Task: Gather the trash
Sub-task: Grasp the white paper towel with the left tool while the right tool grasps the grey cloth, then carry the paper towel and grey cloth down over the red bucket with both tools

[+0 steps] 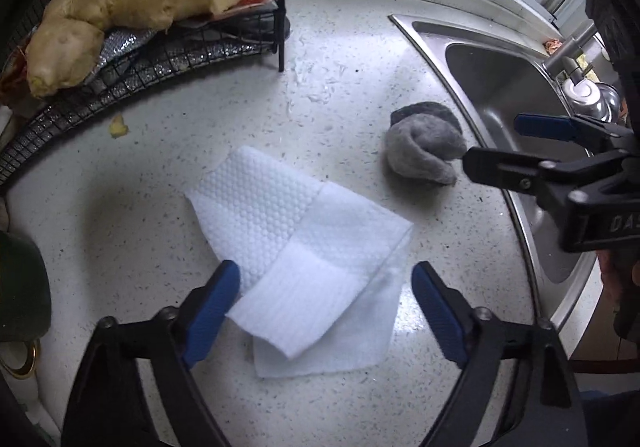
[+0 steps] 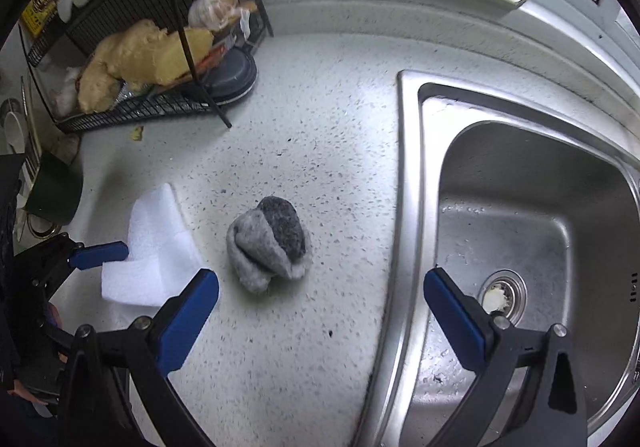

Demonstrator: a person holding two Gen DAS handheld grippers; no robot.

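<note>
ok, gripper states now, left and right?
Left gripper: open, straddling the tissue, not gripping.
Right gripper: open, empty, near the rag.

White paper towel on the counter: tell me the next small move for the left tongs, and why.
Probably lower the left tongs a little further and close them on the white paper towel. Their blue pads already straddle its folded near corner but stand open, not pressing it. The towel lies flat on the speckled counter, so the tips likely need to reach the surface. The grey rag lies apart, nearer the right tongs.
</note>
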